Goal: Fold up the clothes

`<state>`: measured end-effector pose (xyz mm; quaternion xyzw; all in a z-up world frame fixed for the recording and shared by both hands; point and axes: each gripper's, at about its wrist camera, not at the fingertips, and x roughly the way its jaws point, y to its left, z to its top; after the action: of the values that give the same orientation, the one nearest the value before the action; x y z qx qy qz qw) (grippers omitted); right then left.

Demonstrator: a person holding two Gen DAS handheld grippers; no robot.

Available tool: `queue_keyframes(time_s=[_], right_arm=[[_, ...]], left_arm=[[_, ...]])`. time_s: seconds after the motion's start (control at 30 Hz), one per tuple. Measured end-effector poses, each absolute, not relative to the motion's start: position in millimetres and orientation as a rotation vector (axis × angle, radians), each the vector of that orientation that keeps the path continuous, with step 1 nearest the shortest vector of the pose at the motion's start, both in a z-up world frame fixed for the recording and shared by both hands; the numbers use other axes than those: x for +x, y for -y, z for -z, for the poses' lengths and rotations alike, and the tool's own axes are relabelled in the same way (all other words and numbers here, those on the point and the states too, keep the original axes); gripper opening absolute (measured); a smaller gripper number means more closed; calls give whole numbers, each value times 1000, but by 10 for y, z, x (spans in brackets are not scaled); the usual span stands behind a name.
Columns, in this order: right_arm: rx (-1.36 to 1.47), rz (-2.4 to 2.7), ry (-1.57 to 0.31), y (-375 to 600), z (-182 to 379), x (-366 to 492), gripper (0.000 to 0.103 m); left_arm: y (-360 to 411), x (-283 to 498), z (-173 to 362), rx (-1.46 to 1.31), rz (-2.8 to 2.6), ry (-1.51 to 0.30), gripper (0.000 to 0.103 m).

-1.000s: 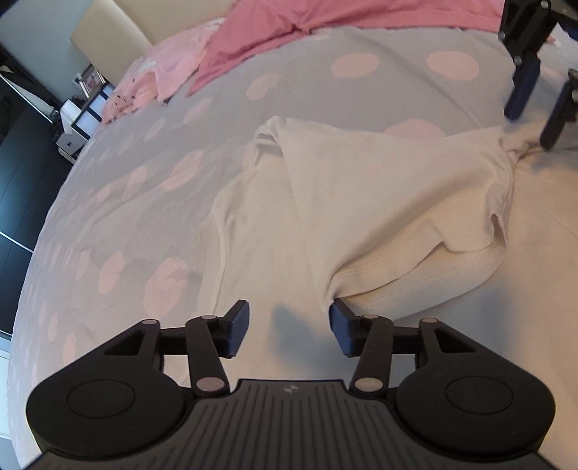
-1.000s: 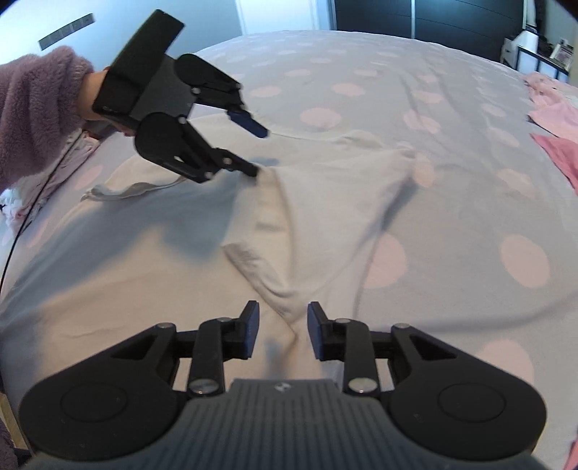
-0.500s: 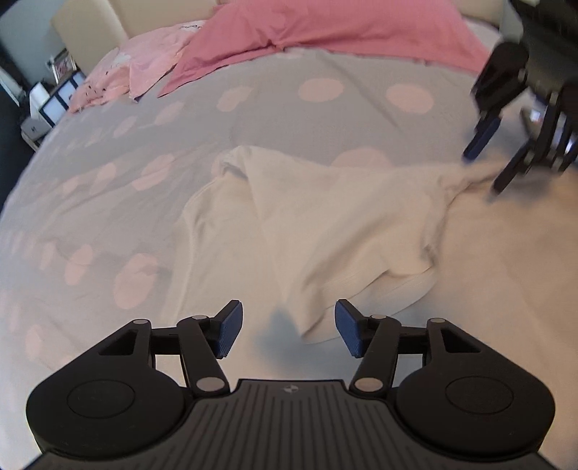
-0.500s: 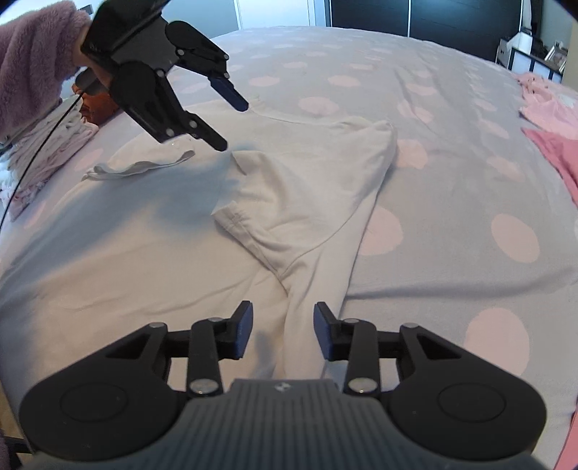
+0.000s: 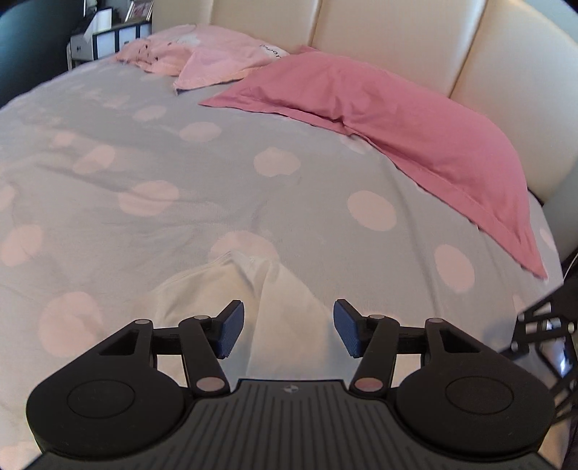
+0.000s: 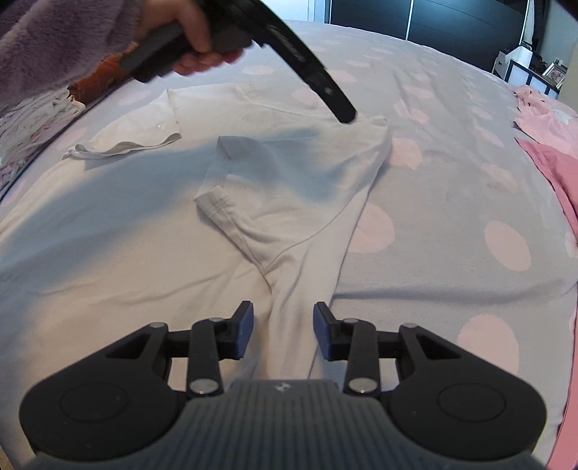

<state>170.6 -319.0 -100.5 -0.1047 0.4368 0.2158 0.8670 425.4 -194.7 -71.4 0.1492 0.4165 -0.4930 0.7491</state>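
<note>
A white T-shirt (image 6: pixel 289 202) lies partly folded on the grey duvet with pink dots (image 6: pixel 451 173). My right gripper (image 6: pixel 283 330) is open low over the shirt's near end, and a strip of the fabric runs between its jaws without touching the pads. A hand (image 6: pixel 202 43) holds my left gripper (image 6: pixel 345 115), whose tip is down at the shirt's far corner. In the left wrist view that corner of the shirt (image 5: pixel 281 289) lies under and between the jaws of the left gripper (image 5: pixel 285 327). Those jaws are closing, with the pads still off the cloth.
A dark pink pillow (image 5: pixel 397 119) and light pink clothes (image 5: pixel 209 58) lie by the cream headboard (image 5: pixel 397 32). A flat white cloth (image 6: pixel 123 144) lies left of the shirt, with a stack of clothes (image 6: pixel 29 119) at the bed's left edge. Dark wardrobes (image 6: pixel 433 29) stand beyond.
My left gripper has swung across the shirt to its far corner and rolled, so its view now faces the pillow and headboard. The right gripper has stayed put.
</note>
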Motion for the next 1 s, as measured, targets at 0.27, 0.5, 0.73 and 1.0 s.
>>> queue_keyframes(time_s=[0.27,0.5,0.73,1.0], right_arm=[[-214,-438,-917,3210,1081,1743,37],[-225,-364,-946,3293,1079,1751,6],[-194,-332,-989,3421,1104,1745,5],[-159,-306,-994,3514,1089,1712,8]], left_arm=[[2380,4575,1030,266,1004,-1064,24],[2682,4536,995,299,1039,-966,2],[2787,4539,1111,324,1012,-930,1],[2826,4542,1059,276,992,-890,6]])
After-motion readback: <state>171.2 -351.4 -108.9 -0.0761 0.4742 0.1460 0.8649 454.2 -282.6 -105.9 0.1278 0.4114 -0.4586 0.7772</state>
